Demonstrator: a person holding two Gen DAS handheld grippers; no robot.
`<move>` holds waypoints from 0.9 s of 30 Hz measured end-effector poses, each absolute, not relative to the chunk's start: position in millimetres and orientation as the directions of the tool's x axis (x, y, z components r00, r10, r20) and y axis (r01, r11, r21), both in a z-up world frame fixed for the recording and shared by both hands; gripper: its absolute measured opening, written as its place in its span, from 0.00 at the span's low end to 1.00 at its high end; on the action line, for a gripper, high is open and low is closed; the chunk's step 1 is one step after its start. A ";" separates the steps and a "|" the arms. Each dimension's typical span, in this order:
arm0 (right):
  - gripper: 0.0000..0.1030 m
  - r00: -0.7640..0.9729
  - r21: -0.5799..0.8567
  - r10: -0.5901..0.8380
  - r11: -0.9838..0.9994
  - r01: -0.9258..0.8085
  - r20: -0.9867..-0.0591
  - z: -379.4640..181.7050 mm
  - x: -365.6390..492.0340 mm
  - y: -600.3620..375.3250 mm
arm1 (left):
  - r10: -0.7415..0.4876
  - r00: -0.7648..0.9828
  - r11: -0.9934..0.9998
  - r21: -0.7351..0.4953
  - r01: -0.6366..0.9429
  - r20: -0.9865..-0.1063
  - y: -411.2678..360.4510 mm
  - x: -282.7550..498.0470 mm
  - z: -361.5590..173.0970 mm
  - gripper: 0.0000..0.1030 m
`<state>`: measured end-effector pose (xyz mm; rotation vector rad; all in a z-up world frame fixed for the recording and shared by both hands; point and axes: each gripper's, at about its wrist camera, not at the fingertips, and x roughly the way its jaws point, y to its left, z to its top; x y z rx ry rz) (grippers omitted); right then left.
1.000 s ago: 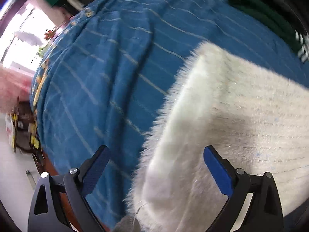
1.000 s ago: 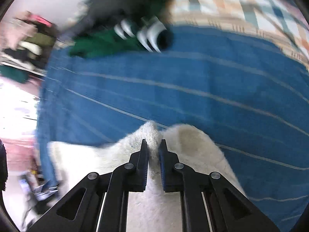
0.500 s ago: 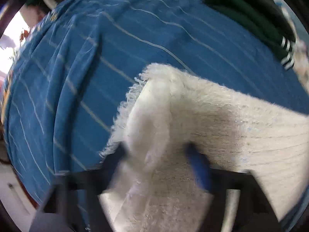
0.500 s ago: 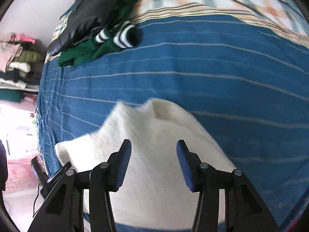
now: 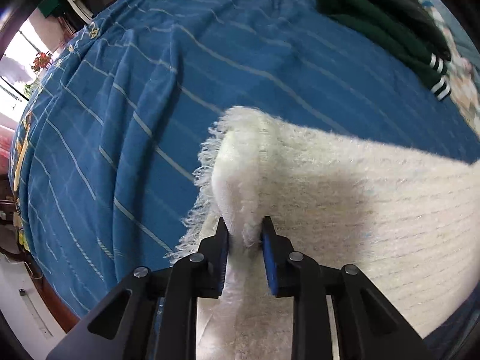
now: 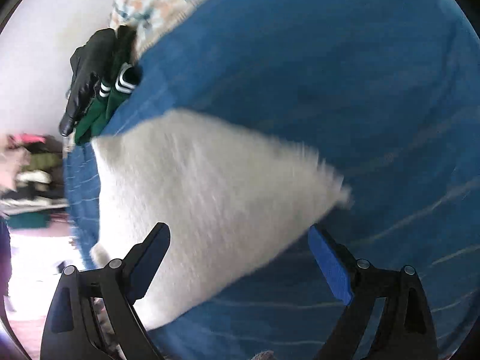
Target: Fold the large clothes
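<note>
White fluffy garment [image 5: 345,198] lay spread on the blue striped bedspread [image 5: 150,105] of the bed, its near part cut off by the lower frame edge in both views, so its full outline could not be made out. The right wrist view was smeared by motion, and the garment's [image 6: 204,195] fringe blurred there. The left claw [image 5: 244,234] pointed steeply down; its jaws had just been closing and now pinched a raised fold at the garment's fringed left edge, the pads pressing the pile on both sides. The right claw [image 6: 240,240] tilted down over the garment's near corner; its jaws had just been opening and stood wide, gripping nothing. Wide bare bedspread lay left of the fringe and beyond the garment. At the bed's far edge sat a green garment with white-striped cuffs [image 5: 384,30] beside a black jacket [image 6: 87,69], well apart from the white one.
</note>
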<state>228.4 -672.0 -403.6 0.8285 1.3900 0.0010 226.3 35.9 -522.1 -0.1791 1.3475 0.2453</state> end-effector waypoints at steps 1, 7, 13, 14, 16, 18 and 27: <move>0.92 0.221 0.542 0.504 0.684 0.488 -0.835 -421.1 224.2 -675.6 | 0.071 0.209 0.955 0.007 -0.295 -0.975 36.4 226.8 -514.1 0.26; 0.91 0.419 0.755 0.644 0.426 0.498 -0.640 -480.9 226.6 -685.8 | 0.218 0.304 0.930 0.102 -0.353 -0.927 27.8 218.6 -461.2 0.85; 0.91 0.483 0.820 0.668 0.397 0.413 -0.566 -487.9 258.3 -660.2 | 0.037 0.342 0.963 -0.058 -0.263 -0.939 -46.8 226.7 -450.3 0.85; 0.91 0.481 0.819 0.667 0.411 0.399 -0.569 -488.1 263.3 -653.2 | 0.000 0.336 0.966 -0.086 -0.243 -0.942 -66.0 231.7 -454.8 0.85; 0.89 0.480 0.816 0.662 0.426 0.392 -0.576 -488.3 266.3 -650.4 | -0.078 0.306 0.970 -0.143 -0.197 -0.949 -114.2 244.7 -472.4 0.85; 0.86 0.480 0.819 0.665 0.422 0.389 -0.572 -489.3 266.9 -650.3 | -0.102 0.242 0.977 -0.144 -0.160 -0.965 -153.7 265.2 -500.6 0.85; 0.54 0.437 0.785 0.652 0.501 0.365 -0.620 -487.0 284.9 -637.9 | -0.070 0.213 0.988 -0.096 -0.118 -0.975 -182.6 287.7 -548.9 1.00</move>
